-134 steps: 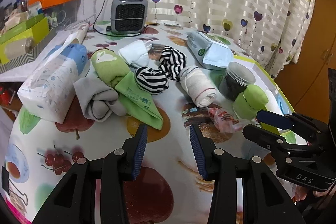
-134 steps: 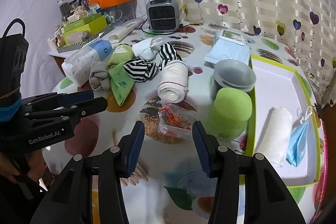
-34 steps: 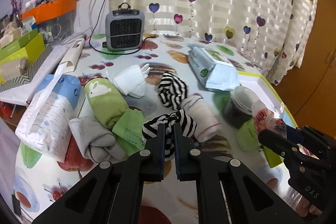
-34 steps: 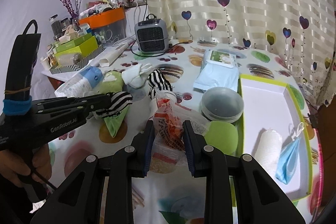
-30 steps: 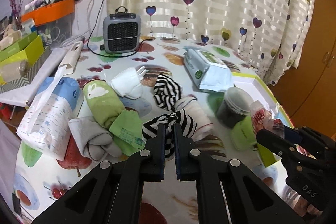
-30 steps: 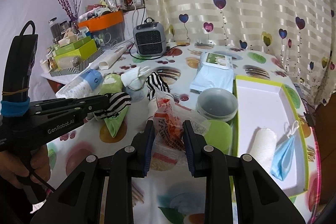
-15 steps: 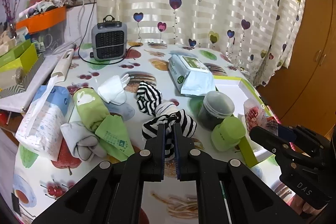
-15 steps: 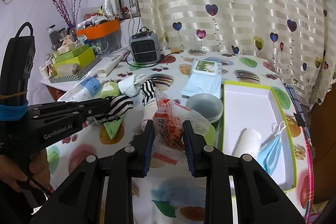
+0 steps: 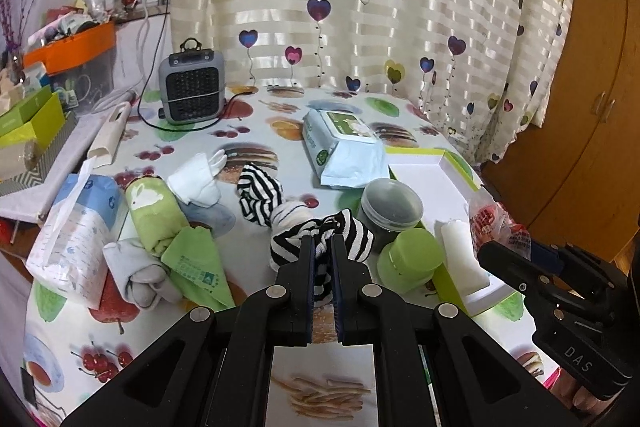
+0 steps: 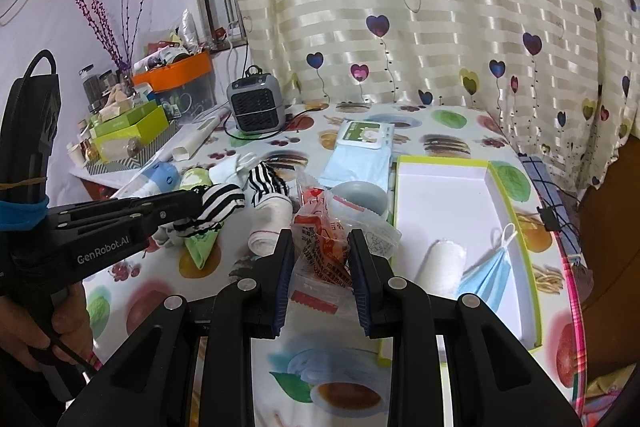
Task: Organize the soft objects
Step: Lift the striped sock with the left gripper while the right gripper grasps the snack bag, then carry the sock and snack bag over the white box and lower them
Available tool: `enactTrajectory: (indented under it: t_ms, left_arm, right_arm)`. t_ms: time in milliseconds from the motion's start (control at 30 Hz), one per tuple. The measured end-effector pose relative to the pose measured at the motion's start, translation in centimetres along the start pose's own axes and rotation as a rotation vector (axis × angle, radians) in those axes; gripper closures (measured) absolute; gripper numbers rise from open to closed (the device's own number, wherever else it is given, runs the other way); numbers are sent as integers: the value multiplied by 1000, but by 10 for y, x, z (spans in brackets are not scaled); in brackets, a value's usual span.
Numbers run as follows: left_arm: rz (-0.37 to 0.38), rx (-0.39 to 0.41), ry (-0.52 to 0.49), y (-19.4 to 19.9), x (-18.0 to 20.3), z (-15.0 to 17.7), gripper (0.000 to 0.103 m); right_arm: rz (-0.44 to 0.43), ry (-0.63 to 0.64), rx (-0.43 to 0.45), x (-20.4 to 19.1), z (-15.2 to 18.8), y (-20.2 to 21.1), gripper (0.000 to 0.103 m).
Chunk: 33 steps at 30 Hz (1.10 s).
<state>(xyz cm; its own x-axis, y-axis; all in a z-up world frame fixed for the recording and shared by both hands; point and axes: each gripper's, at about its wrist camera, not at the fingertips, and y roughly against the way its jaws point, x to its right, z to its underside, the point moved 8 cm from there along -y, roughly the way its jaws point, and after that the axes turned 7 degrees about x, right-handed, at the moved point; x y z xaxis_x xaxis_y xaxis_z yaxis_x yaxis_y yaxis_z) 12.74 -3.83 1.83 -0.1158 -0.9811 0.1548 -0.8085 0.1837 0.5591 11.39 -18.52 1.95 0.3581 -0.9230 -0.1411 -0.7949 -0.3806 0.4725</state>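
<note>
My left gripper point(image 9: 322, 247) is shut on a black-and-white striped sock bundle point(image 9: 352, 235), held up above the table; the right wrist view shows the same striped sock bundle point(image 10: 224, 205) at its tip. My right gripper point(image 10: 320, 247) is shut on a clear snack packet with red print point(image 10: 320, 227), also lifted. To the right lies a white tray with a green rim point(image 10: 516, 227) holding a white rolled towel point(image 10: 442, 261) and a blue face mask point(image 10: 486, 277). On the table remain another striped sock point(image 9: 260, 189), white socks point(image 9: 196, 177), green rolled cloths point(image 9: 154, 215) and a grey sock point(image 9: 140, 269).
A grey heater point(image 9: 192, 87) stands at the back, with a wipes pack point(image 9: 344, 147) to its right. A dark lidded jar point(image 9: 390, 205) and green cup point(image 9: 412, 259) stand beside the tray. A tissue pack point(image 9: 80, 231) lies left. Cluttered boxes point(image 10: 128, 127) fill the far left shelf.
Both grippers have risen and pulled back with their loads, so the table looks lower and farther. The tray with the towel and mask has come further into view.
</note>
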Motion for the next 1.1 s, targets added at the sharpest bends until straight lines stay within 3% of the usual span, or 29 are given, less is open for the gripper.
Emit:
enactTrajectory:
  t_ms: [467,1100]
  left_arm:
    - [18,22,-47,-7,33,-17,96]
    - [61,12,-163,-46,103,-12,96]
  right_arm:
    - [50,-38,24,34,-8,12,75]
    - [133,-111,-14,104,15,14,75]
